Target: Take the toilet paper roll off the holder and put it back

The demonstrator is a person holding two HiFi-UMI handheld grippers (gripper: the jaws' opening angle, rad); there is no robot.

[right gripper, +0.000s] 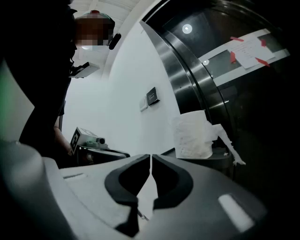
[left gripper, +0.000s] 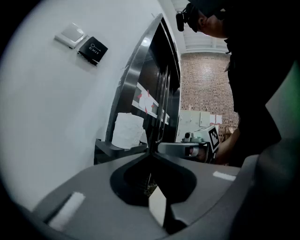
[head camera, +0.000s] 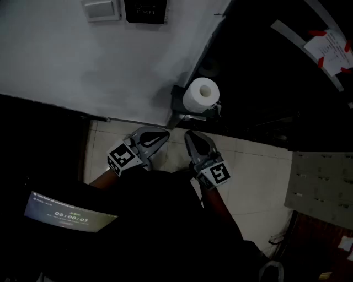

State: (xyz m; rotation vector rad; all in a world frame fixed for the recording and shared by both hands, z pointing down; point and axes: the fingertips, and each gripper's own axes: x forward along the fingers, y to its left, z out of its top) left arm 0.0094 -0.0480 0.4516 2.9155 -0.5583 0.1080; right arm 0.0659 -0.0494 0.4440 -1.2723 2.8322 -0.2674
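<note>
The toilet paper roll (head camera: 201, 95) stands upright on its holder (head camera: 178, 102), long axis vertical. The open end of its core faces up toward the head camera. In the right gripper view a loose, torn tail of paper (right gripper: 228, 143) hangs off the side of the roll turned away from the wall. The holder is a dark bracket right under the roll, set at the corner where the white wall (head camera: 83, 60) meets a dark, metal-framed door (head camera: 265, 82).

Both tongs sit near the roll but clear of it, on the person's side, above the tiled floor (head camera: 253, 176). They lie side by side, roughly level, noses aimed at the roll. The left tongs (head camera: 161, 134) point at it from the wall side, jaws closed tip to tip with nothing between them. The right tongs (head camera: 190, 135) come in from the door side. Their jaws are drawn together to a thin slit and also hold nothing. A forearm runs back from each toward the person's dark clothing.

Farther from the roll, high on the wall, are a pale switch plate (head camera: 101, 9) and a black exit sign (head camera: 145, 10)
</note>
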